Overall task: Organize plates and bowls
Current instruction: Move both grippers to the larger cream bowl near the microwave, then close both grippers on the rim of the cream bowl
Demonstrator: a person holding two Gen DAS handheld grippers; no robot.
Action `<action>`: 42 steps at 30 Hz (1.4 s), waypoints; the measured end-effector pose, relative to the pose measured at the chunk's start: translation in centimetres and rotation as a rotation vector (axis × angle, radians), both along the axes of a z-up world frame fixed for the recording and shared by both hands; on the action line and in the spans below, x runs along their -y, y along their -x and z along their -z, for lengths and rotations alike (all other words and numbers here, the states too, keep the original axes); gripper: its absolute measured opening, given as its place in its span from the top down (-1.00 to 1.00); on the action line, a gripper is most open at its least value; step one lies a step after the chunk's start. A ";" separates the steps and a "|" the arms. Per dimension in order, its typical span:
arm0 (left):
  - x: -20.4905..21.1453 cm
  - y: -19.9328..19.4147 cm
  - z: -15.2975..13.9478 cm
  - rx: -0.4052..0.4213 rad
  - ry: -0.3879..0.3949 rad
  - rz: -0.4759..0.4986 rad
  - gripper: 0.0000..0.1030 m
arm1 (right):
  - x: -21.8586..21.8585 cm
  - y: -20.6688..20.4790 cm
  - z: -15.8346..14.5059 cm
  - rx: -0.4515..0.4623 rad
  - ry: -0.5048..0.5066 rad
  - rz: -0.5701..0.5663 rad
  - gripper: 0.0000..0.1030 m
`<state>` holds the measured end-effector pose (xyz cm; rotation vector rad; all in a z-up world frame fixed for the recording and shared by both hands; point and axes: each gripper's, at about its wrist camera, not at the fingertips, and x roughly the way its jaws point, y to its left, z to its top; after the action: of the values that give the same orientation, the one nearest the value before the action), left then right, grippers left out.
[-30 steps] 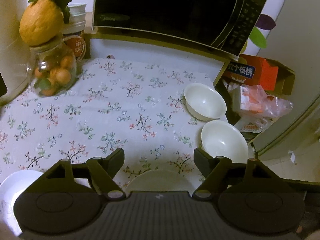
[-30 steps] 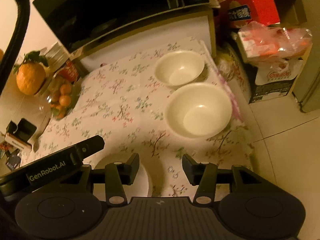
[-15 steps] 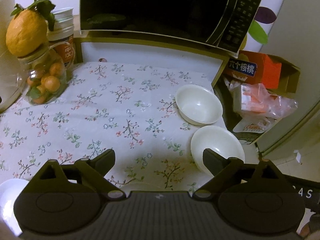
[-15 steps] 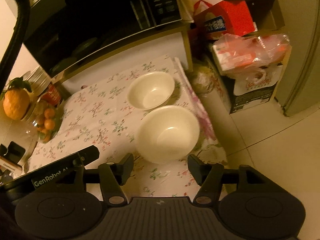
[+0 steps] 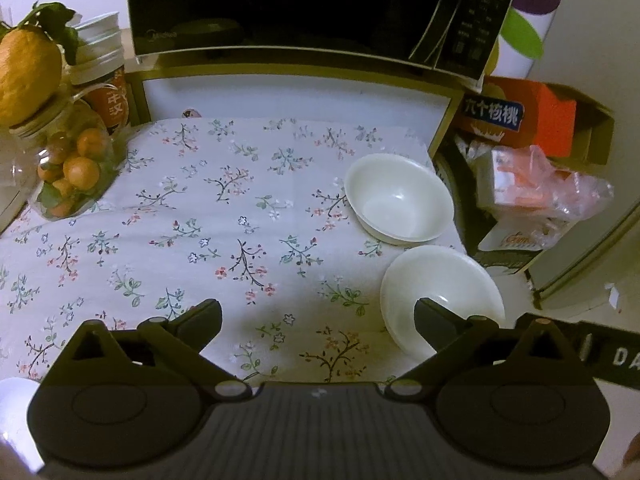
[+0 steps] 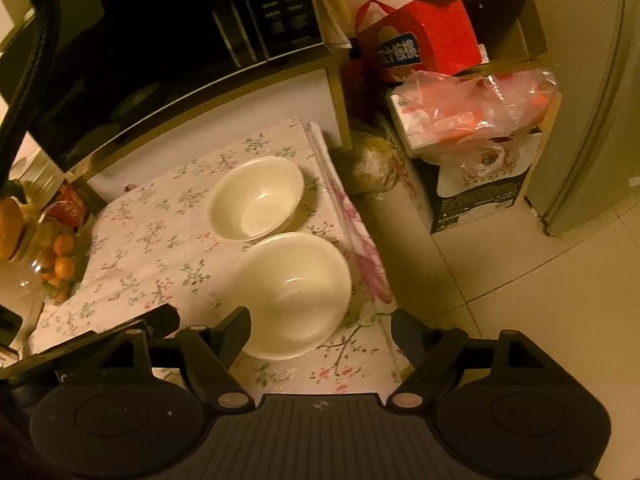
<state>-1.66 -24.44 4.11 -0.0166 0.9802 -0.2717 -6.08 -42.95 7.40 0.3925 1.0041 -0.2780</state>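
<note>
Two white bowls sit close together at the right edge of the tabletop (image 5: pixel 248 208), which is covered in a floral cloth. The far bowl (image 5: pixel 398 198) lies near the shelf post under the microwave (image 5: pixel 304 8); the near bowl (image 5: pixel 440 284) sits just in front of it, by the cloth's edge. Their rims look almost touching in the right wrist view, which suits nesting one inside the other.

The right gripper (image 6: pixel 320 328) hovers over the near bowl (image 6: pixel 294 292), pointing steeply down. Its fingers have just been opening and now stand apart, empty: the left finger (image 6: pixel 236 324) overlaps the bowl's near-left rim in the picture, the other hangs past the cloth's edge. That spread looks meant to straddle the rim or the bowl itself, though no pad presses on it yet.

The left gripper (image 5: pixel 316 316) has also just been spreading and now stands very wide with nothing between its fingers, only bare cloth. Its right finger (image 5: pixel 436 320) covers part of the near bowl in the picture; I cannot tell whether it touches.

A white rim (image 5: pixel 16 400) shows at the lower left corner, likely a plate, well apart from the bowls. The far bowl (image 6: pixel 256 198) probably stays as the base of the stack. The fruit jar (image 5: pixel 72 168) stands far left, clear of the work.
</note>
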 end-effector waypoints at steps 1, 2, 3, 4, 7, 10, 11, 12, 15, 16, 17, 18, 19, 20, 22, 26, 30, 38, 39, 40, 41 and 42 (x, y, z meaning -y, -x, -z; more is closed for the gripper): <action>0.1 -0.2 0.2 -0.003 -0.004 0.000 -0.99 | 0.3 -0.1 0.1 -0.003 0.002 0.007 -0.52; 0.2 -0.3 0.3 -0.005 -0.005 -0.002 -0.99 | 0.5 -0.1 0.2 -0.006 0.004 0.013 -0.53; 0.3 -0.5 0.4 -0.008 -0.006 -0.004 -0.99 | 0.7 -0.2 0.3 -0.010 0.005 0.017 -0.53; 0.4 -0.7 0.5 -0.012 -0.006 -0.005 -0.99 | 0.9 -0.3 0.5 -0.014 0.008 0.021 -0.54; 0.4 -1.2 0.9 -0.020 0.004 -0.013 -0.99 | 1.6 -0.6 1.1 -0.031 0.012 0.038 -0.56; 0.5 -1.6 1.6 -0.045 0.027 -0.012 -0.99 | 2.5 -0.9 1.7 -0.043 0.007 0.058 -0.56; 0.6 -1.7 1.8 -0.050 0.030 -0.011 -0.99 | 2.8 -1.0 1.9 -0.045 0.003 0.066 -0.56; 0.7 -1.7 1.9 -0.052 0.033 -0.010 -0.98 | 3.1 -1.0 2.0 -0.046 -0.001 0.072 -0.56; 1.1 -1.8 2.2 -0.059 0.053 0.000 -0.94 | 3.6 -1.2 2.4 -0.048 -0.012 0.080 -0.56; 1.3 -1.8 2.4 -0.064 0.061 0.001 -0.93 | 3.8 -1.2 2.6 -0.048 -0.018 0.082 -0.56; 1.4 -1.9 2.4 -0.067 0.066 0.003 -0.91 | 3.8 -1.3 2.7 -0.049 -0.027 0.083 -0.55; 1.6 -1.9 2.5 -0.067 0.069 0.005 -0.89 | 3.9 -1.3 2.9 -0.050 -0.037 0.085 -0.55; 1.7 -2.0 2.6 -0.066 0.070 0.009 -0.89 | 3.9 -1.4 3.1 -0.050 -0.050 0.083 -0.53; 1.8 -2.0 2.7 -0.066 0.069 0.013 -0.85 | 3.8 -1.5 3.3 -0.051 -0.060 0.080 -0.51; 2.1 -2.1 3.0 -0.068 0.068 0.022 -0.77 | 3.5 -1.7 3.6 -0.054 -0.076 0.071 -0.46; 2.2 -2.3 3.4 -0.076 0.075 0.018 -0.63 | 2.7 -2.2 3.9 -0.050 -0.076 0.045 -0.34; 2.3 -2.7 4.0 -0.089 0.074 0.018 -0.50 | 2.1 -2.7 4.5 -0.060 -0.085 0.024 -0.21; 2.5 -2.9 5.3 -0.125 0.102 0.034 0.00 | 1.3 -3.3 5.5 -0.082 -0.092 0.010 0.16; 2.5 -2.9 5.5 -0.131 0.109 0.032 0.06 | 1.3 -3.3 5.5 -0.084 -0.093 0.009 0.19; 2.5 -2.9 5.5 -0.132 0.112 0.030 0.09 | 1.2 -3.3 5.5 -0.084 -0.094 0.005 0.25; 2.5 -2.8 5.6 -0.131 0.113 0.034 0.17 | 1.2 -3.3 5.5 -0.085 -0.095 0.002 0.32; 2.6 -2.8 5.6 -0.133 0.112 0.041 0.25 | 1.1 -3.3 5.5 -0.085 -0.096 -0.001 0.36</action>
<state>1.17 -27.07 -1.52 -0.1183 1.0969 -0.3664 -2.78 -44.04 1.90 0.4703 1.1038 -0.2476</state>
